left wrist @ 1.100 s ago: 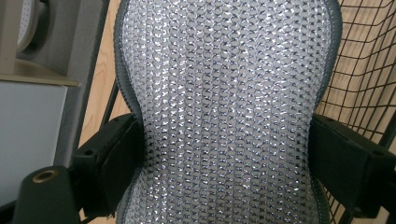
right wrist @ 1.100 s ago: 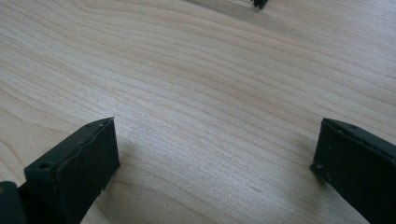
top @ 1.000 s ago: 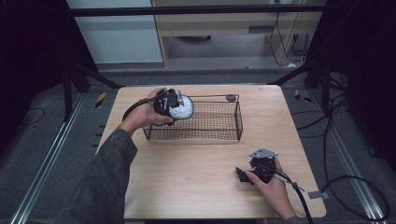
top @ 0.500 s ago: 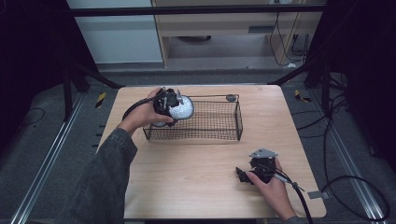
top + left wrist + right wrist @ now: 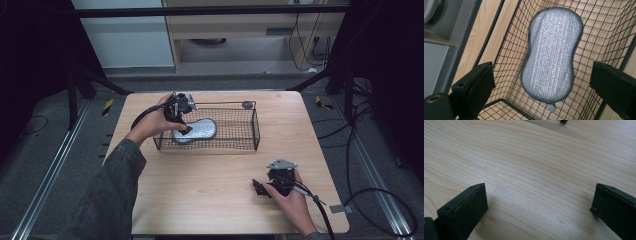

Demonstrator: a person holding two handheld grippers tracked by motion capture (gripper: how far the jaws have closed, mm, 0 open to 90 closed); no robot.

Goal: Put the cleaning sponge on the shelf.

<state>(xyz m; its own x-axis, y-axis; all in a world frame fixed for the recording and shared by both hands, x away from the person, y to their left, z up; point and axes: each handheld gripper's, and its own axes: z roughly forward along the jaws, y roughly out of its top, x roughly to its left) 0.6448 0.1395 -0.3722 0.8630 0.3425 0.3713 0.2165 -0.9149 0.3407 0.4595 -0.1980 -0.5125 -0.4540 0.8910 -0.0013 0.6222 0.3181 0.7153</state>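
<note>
since before, sponge (image 5: 552, 56) drops flat into basket (image 5: 254, 131); left claw (image 5: 185, 131) is released above it, jaws just narrowing a little; right claw (image 5: 261, 188) rests released on surface (image 5: 200, 200).

No readable text, labels, brands or numbers for you anywhere; nothing legible at any clock position.

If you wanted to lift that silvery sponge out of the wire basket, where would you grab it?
Probably at the narrow waist of the sponge, coming straight down from above. It lies flat on the floor of the basket, whose walls block the sides, and the waist is its slimmest part, so jaws would likely span it most easily.
</note>
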